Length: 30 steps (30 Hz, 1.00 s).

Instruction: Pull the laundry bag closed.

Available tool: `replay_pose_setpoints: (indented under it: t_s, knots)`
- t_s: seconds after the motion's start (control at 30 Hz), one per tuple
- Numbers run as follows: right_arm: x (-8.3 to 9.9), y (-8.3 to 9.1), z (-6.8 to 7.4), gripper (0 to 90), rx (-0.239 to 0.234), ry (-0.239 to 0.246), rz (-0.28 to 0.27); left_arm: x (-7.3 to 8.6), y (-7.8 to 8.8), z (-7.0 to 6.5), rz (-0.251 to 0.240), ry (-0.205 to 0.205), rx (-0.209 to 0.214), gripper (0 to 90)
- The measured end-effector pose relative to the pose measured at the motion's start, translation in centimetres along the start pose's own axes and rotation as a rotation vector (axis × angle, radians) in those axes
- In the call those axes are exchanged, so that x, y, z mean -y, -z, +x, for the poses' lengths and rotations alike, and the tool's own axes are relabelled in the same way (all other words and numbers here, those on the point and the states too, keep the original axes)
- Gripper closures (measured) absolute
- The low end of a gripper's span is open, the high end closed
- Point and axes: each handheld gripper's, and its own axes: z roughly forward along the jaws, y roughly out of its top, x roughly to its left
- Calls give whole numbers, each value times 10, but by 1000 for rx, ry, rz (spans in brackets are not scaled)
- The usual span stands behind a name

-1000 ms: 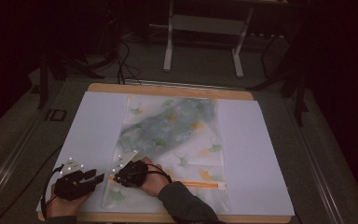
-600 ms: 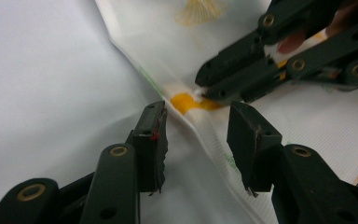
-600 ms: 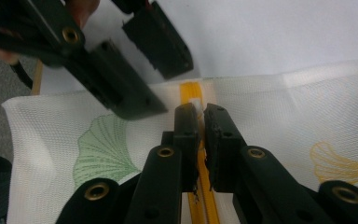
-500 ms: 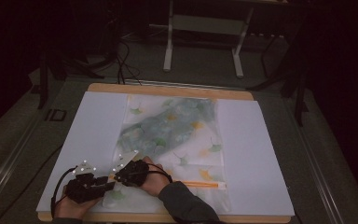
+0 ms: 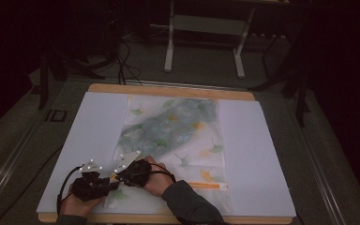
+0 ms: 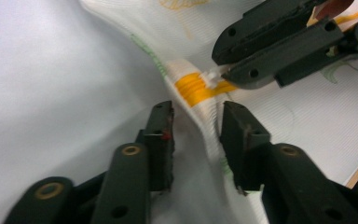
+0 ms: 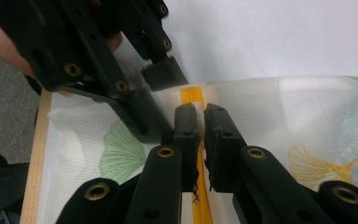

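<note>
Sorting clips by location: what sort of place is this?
Probably a lab or recording studio, not a home: a white-covered table in a dark room, metal stand legs behind it, cables on the floor.

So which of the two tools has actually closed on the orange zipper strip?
The right tool: its jaws pinch the white slider on the orange zipper strip. The left tool stands open, straddling the bag's raised fold.

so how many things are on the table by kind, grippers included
grippers: 2 (left gripper, right gripper)
printed bag with orange zip strip: 1
white mat: 1
total: 4
</note>
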Motion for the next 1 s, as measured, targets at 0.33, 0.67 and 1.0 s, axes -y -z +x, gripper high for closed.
replay_pose_setpoints:
  t_s: [0.33,0.67,1.0]
  knots:
    - [8,-1,-2,845,-4,1,5,0,2,-1,-10,-9,19,876]
    - [17,-3,-3,846,-9,1,21,-1,3,-1,-15,-12,21,879]
    - [21,-2,-2,847,5,13,50,0,7,-2,-43,-13,21,879]
